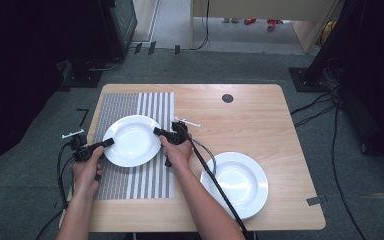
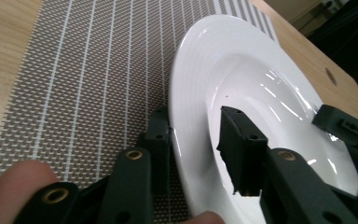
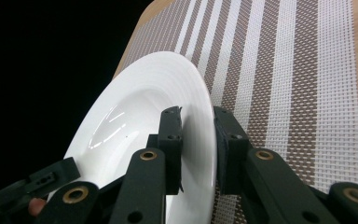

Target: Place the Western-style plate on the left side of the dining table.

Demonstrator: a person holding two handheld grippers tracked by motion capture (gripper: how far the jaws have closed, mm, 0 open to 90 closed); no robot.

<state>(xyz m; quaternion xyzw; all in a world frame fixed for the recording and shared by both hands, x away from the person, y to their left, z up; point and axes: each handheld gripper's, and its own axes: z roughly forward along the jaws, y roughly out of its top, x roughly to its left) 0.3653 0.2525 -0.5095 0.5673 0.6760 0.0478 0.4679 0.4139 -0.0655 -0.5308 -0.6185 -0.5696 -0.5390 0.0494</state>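
White plate (image 1: 132,140) sits on the striped placemat (image 1: 130,185). Left gripper (image 1: 107,143) and right gripper (image 1: 157,132) each straddle opposite rims; jaws look clamped or nearly so. Glazed ceramic: stiff, slick, chippable, so grip the flat rim evenly. Second plate (image 1: 240,184) lies well off the placemat's right edge, nothing blocking

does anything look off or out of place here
Nothing stands out. The left gripper and right gripper each have their jaws around opposite rims of one white plate over the striped mat. A second plate sits flat on the bare table, intact. No chips, cracks or spills show.
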